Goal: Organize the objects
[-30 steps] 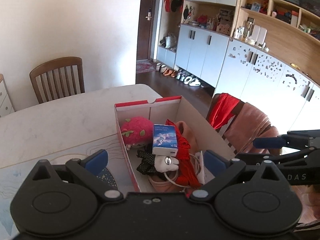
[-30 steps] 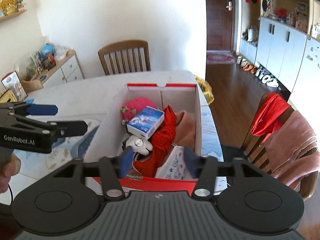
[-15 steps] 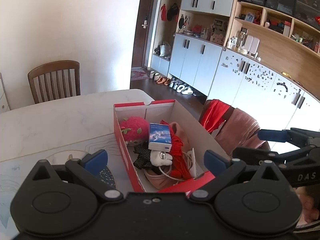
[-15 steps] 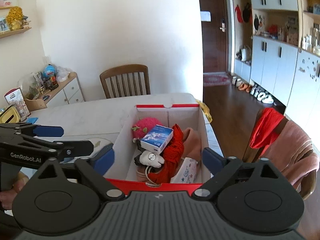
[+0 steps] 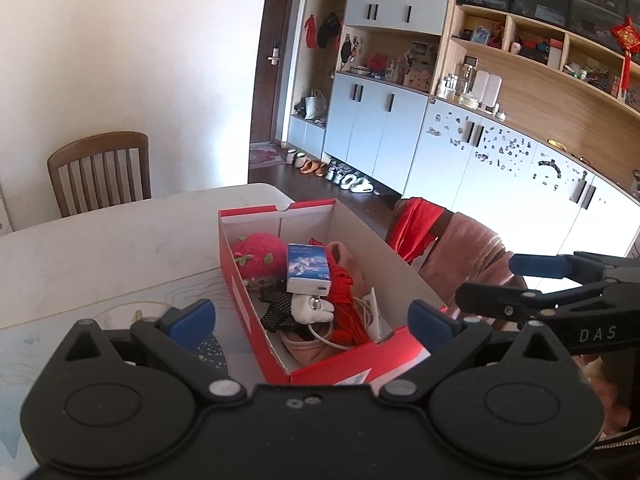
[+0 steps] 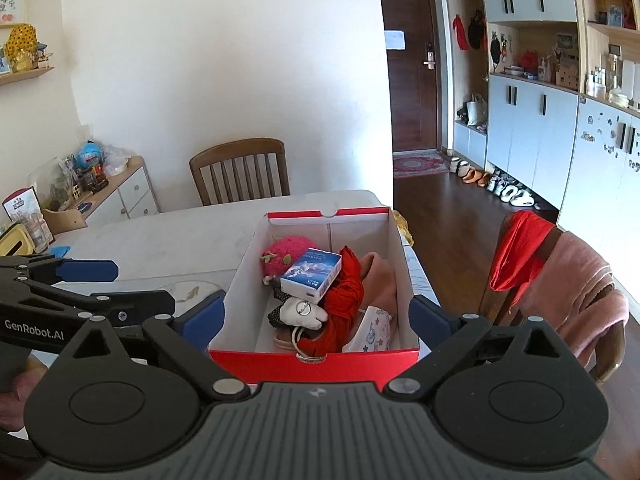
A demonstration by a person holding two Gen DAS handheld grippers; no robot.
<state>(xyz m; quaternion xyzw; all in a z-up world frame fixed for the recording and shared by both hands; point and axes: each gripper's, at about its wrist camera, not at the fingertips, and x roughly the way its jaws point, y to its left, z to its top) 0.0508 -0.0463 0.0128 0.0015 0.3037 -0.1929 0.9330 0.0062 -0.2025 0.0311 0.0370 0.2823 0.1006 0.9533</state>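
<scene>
Shoebox [image 6: 316,362], red outside and white inside, sits open on the pale worktop [image 6: 168,240], near its right edge. Packed in it are a pink plush strawberry [image 6: 286,254] at the far left corner, a blue-and-white carton [image 6: 311,274] leaning on top of the pile, a red cloth [image 6: 344,292], a pink cloth [image 6: 378,276], a white plush piece with a metal button [image 6: 302,312] and a white cable [image 5: 332,338].

Only the right wrist view shows the printed pouch [image 6: 370,334] at the near right corner of the shoebox, and the low cabinet [image 6: 120,192] with clutter on it, left of the worktop. Only the left wrist view shows the long wall of shelves [image 5: 540,68] far beyond the shoebox.

Left tongs [image 5: 312,316] stand wide apart with nothing between the pads, near the shoebox's near left corner. Right tongs [image 6: 316,316] stand wide apart too, the shoebox's near end between the blue pads [image 6: 200,318], not pressed.

A second ago the right tongs were narrow and blurred over the shoebox's contents; they have just been opening, and hold nothing. Both views now show the shoebox smaller and further off than before.
</scene>
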